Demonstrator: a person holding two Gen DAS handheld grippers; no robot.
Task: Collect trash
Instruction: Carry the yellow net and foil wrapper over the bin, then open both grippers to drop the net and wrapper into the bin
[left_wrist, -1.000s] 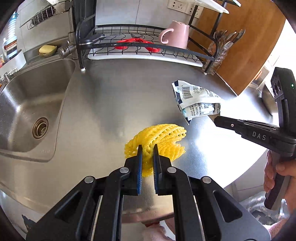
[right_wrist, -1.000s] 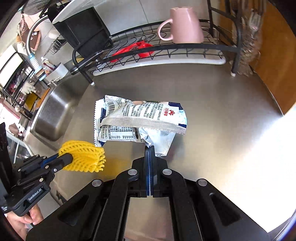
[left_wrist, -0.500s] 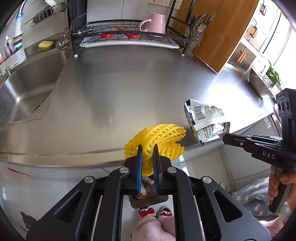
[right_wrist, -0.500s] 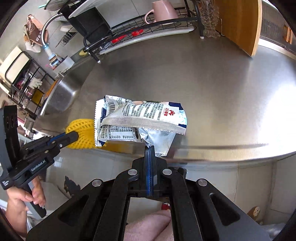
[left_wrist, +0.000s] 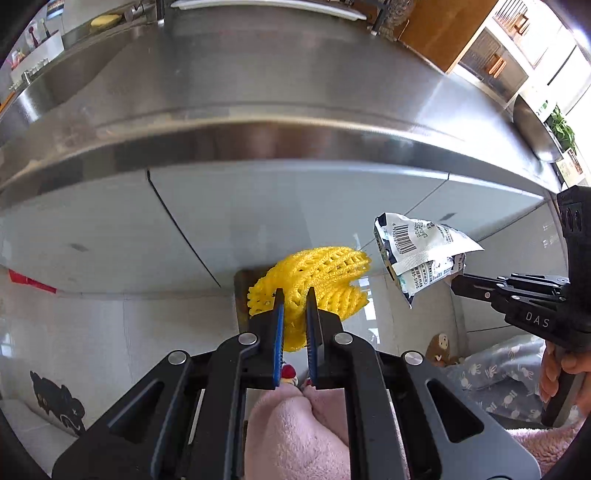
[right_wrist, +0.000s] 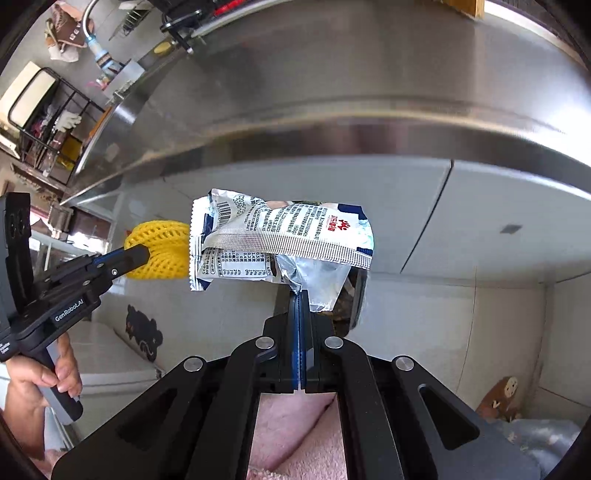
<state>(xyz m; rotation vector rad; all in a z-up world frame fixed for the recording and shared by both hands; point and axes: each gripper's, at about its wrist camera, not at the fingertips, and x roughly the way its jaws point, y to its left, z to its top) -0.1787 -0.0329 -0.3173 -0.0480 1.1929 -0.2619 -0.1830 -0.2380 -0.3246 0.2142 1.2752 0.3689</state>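
Note:
My left gripper (left_wrist: 294, 295) is shut on a yellow foam fruit net (left_wrist: 317, 280), held in the air in front of the white cabinet doors below the counter edge. My right gripper (right_wrist: 299, 293) is shut on the lower corner of a crumpled silver snack wrapper (right_wrist: 280, 236) with a barcode. In the left wrist view the wrapper (left_wrist: 417, 254) hangs to the right of the net, pinched by the right gripper (left_wrist: 456, 282). In the right wrist view the net (right_wrist: 159, 251) and the left gripper (right_wrist: 142, 254) show at the left, partly behind the wrapper.
The steel counter (left_wrist: 295, 96) with its rounded front edge (right_wrist: 332, 122) runs above both grippers. White cabinet doors (left_wrist: 110, 229) fill the middle. Below are pink fuzzy trouser legs (left_wrist: 295, 432), a patterned grey cloth (left_wrist: 498, 376) and a small brown toy (right_wrist: 504, 395) on the floor.
Both grippers, still holding the net and the wrapper, have moved off the countertop, past its front edge and downward; the cabinet fronts and the floor now fill the views.

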